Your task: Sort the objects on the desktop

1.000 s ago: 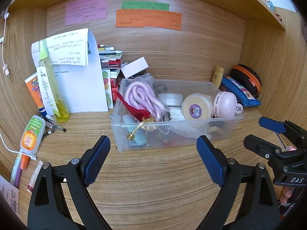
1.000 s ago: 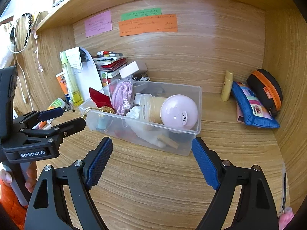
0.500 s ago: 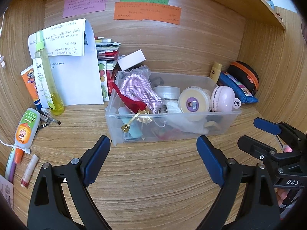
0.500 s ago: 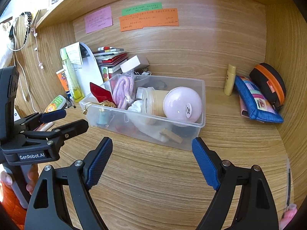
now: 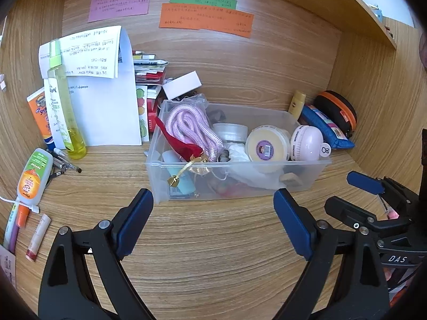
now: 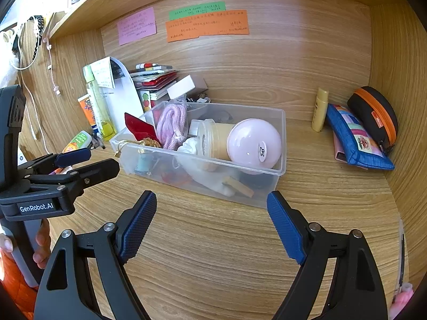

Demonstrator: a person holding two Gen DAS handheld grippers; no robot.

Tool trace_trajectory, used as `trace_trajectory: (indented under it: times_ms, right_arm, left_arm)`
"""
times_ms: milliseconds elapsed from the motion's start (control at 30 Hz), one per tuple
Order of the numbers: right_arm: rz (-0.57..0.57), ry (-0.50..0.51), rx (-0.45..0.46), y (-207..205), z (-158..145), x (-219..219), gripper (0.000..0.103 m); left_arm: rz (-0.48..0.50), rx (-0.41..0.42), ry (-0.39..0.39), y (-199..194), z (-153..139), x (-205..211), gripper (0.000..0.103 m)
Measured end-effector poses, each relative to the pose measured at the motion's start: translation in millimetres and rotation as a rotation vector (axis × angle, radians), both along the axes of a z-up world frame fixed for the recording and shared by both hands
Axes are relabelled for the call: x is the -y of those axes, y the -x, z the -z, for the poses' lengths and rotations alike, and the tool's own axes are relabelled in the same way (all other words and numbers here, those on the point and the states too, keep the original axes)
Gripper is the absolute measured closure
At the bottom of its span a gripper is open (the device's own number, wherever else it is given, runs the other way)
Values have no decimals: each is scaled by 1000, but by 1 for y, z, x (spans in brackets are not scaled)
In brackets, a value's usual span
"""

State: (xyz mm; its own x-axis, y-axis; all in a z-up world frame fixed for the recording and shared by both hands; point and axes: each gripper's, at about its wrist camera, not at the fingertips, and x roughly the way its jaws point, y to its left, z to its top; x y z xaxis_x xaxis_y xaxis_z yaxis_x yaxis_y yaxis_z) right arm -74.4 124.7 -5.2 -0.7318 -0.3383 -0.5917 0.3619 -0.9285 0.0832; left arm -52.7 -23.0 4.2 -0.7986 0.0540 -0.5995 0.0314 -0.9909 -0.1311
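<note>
Wooden desk (image 5: 213, 253) | left fingers (image 5: 133, 221) wide, apparently empty | right fingers (image 6: 285, 226) wide, empty

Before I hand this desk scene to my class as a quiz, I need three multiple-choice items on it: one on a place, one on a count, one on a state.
1. Where does the pink rope lie?
A. in the clear bin
B. beside the blue pouch
C. under the paper sheet

2. How many coloured notes hang on the back wall?
A. two
B. three
C. five

3. How are the left tool and the right tool set?
A. both open, holding nothing
B. left shut on the rope
C. right shut on the bin

Answers: 1 A, its coils sit inside the bin's left end. 2 B, one pink, one green, one orange. 3 A, only bare desk shows between each pair of pads.
</note>
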Motion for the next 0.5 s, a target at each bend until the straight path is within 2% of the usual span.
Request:
trace_trajectory:
  times_ms: [500]
  right_arm:
    - [2, -1, 4, 1, -1, -1, 20]
  left_arm:
    - [19, -1, 7, -1, 0, -3, 7]
